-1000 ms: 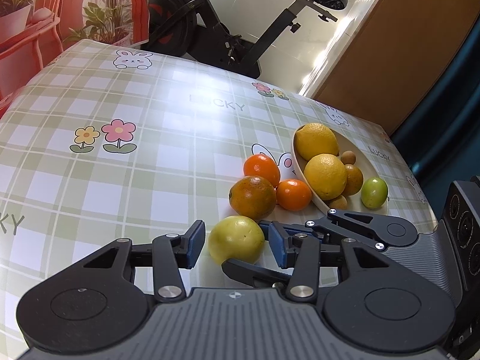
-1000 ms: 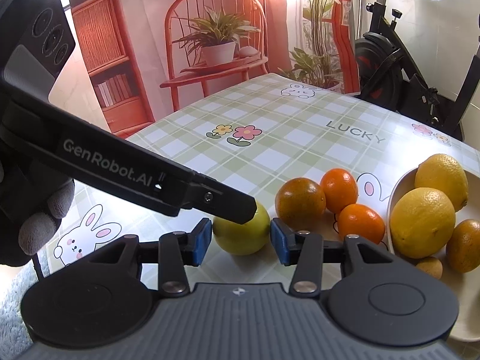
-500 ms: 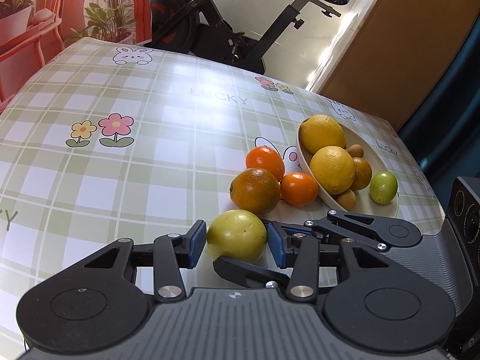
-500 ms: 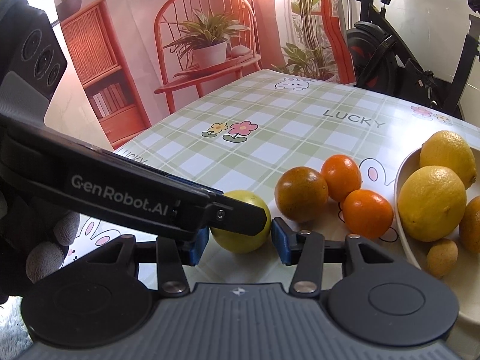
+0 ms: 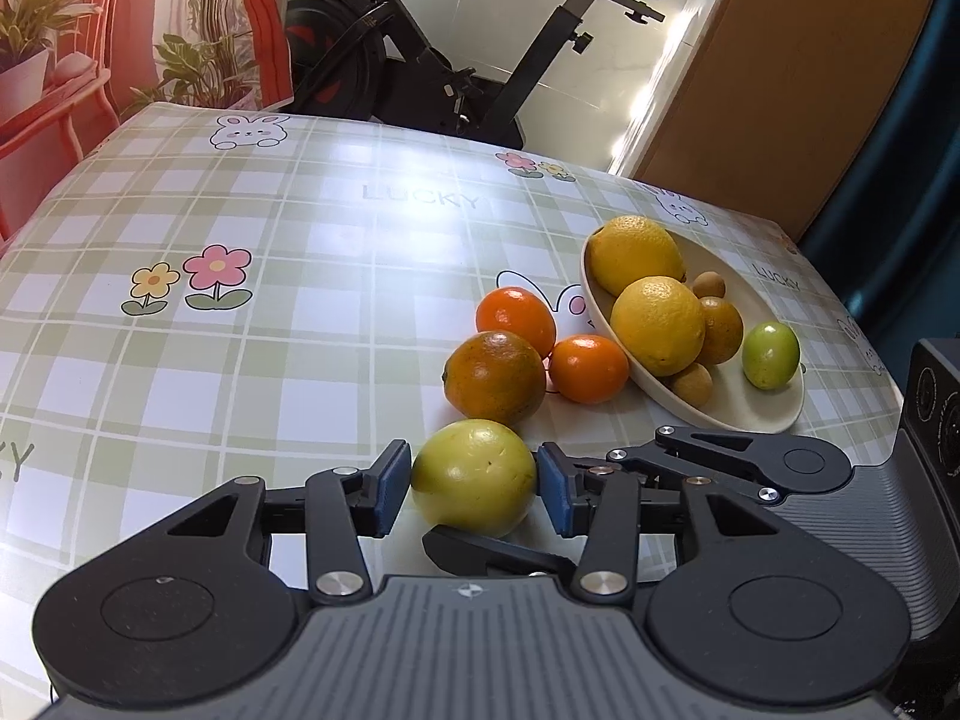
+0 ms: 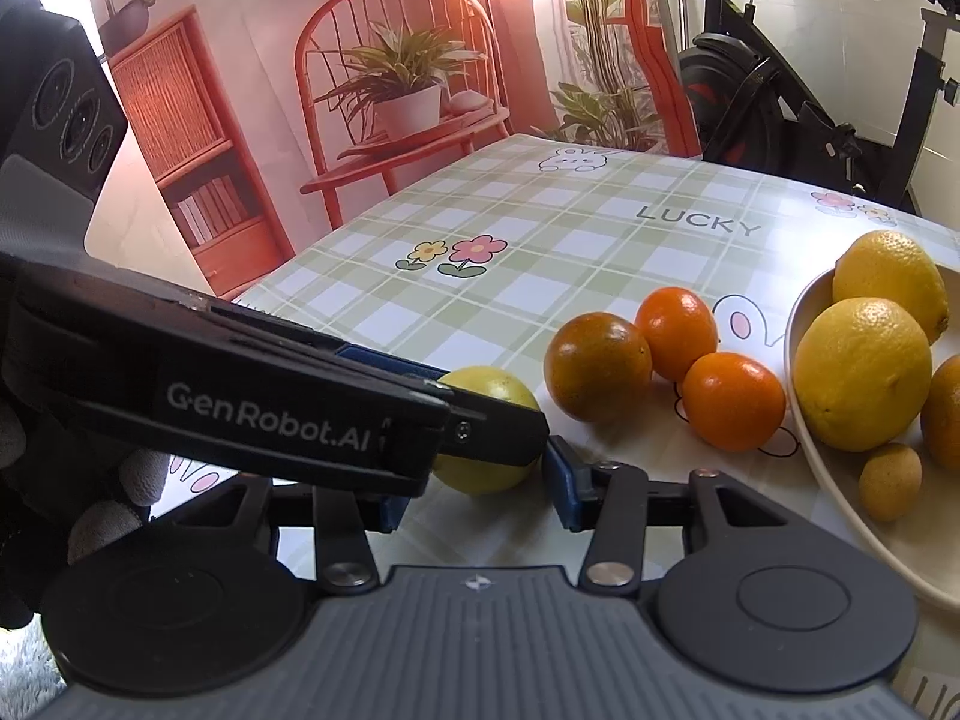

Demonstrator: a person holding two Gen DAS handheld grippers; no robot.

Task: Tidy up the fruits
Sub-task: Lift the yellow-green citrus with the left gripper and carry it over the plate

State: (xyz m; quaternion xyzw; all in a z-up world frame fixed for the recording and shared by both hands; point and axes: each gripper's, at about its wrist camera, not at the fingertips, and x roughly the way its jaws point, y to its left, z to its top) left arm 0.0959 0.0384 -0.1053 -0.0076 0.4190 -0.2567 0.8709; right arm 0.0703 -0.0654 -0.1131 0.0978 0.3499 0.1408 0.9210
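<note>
A yellow-green fruit (image 5: 474, 483) lies on the checked tablecloth between the blue pads of my left gripper (image 5: 474, 489), which touch or nearly touch its sides. In the right wrist view the same fruit (image 6: 489, 387) sits between the pads of my right gripper (image 6: 477, 492), partly hidden by the left gripper's finger (image 6: 300, 414) crossing in front. The right gripper's jaws stand apart, not pressing the fruit. A dark orange (image 5: 495, 378) and two small oranges (image 5: 516, 321) (image 5: 589, 368) lie beside a cream bowl (image 5: 756, 414) holding two lemons (image 5: 657, 324), small brown fruits and a green fruit (image 5: 771, 355).
The table (image 5: 270, 252) has a green plaid cloth with flower and rabbit prints. An exercise bike (image 5: 456, 66) stands beyond the far edge. A red chair with a potted plant (image 6: 408, 102) and a red shelf stand off the table's left side.
Both grippers have moved closer around the yellow-green fruit. The left gripper's pads have narrowed onto its sides. The other fruits have not moved.
</note>
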